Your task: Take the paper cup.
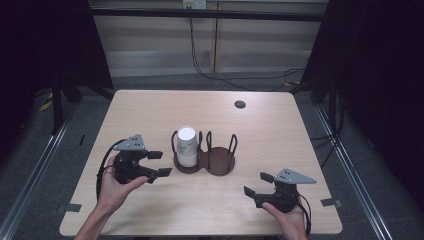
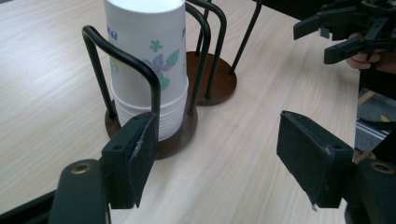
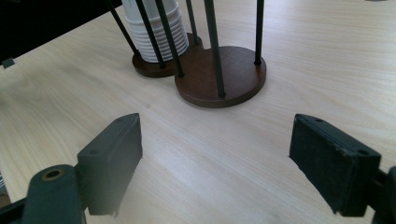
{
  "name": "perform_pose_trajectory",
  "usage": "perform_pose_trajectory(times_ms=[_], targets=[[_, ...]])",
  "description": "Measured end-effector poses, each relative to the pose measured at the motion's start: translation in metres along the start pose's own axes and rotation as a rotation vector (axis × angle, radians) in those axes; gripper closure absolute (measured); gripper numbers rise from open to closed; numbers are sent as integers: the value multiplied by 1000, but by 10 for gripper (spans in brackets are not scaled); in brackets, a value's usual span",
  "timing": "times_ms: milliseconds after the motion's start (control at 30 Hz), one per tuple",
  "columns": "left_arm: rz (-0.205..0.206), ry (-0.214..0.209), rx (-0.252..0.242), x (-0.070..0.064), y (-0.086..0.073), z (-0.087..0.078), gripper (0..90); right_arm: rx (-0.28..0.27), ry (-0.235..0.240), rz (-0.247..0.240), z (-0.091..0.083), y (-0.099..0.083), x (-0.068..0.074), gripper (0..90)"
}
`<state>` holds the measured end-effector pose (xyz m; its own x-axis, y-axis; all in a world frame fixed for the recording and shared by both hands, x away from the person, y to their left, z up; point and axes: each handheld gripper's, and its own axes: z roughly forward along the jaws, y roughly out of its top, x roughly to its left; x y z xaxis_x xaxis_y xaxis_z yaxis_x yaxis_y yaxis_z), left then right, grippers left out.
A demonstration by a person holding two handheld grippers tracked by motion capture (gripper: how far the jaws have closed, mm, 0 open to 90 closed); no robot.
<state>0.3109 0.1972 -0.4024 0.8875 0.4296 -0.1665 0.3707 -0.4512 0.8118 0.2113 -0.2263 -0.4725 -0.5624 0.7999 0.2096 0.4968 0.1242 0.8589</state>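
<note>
A stack of white paper cups (image 1: 187,146) with a floral print stands upright in the left ring of a two-ring wooden holder (image 1: 218,162) at the middle of the table (image 1: 150,107). The left gripper (image 1: 159,163) hovers just beside the stack, jaws spread wide and holding nothing. The right gripper (image 1: 256,184) hangs near the table's front right, well apart from the holder, jaws likewise spread and empty.

- round hole (image 1: 240,104) in desk (image 1: 280,135), near far right corner
- cables (image 1: 220,75) on floor beyond far edge
- tape bits (image 1: 330,202) at near corners
</note>
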Motion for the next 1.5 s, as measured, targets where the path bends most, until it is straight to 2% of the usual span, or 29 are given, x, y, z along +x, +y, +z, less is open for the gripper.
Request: perform_pose_trajectory(times_ms=[67,100,200,367,567,667,700,800,933,1200,1500], targets=[[23,4,-4,-1,6,0,327,-2,6,3,0,0,0,166],[29,8,10,-1,12,1,325,-3,12,2,0,0,0,176],[29,7,5,2,18,1,322,-3,16,-3,-1,0,0,182],[22,10,24,9,30,6,321,-3,24,-6,0,0,0,181],[26,23,44,13,40,10,318,-2,40,-16,1,0,1,181],[25,30,48,14,44,11,302,-1,40,-15,1,0,2,181],[29,48,59,14,47,11,292,-1,39,-15,1,0,2,181],[19,42,54,15,50,11,271,-3,37,-13,1,0,1,181],[34,58,77,17,57,14,271,3,38,-12,1,0,1,180],[33,59,98,21,67,23,270,9,36,-9,1,-1,1,179],[52,67,163,25,84,32,269,10,34,-6,1,-1,1,178]])
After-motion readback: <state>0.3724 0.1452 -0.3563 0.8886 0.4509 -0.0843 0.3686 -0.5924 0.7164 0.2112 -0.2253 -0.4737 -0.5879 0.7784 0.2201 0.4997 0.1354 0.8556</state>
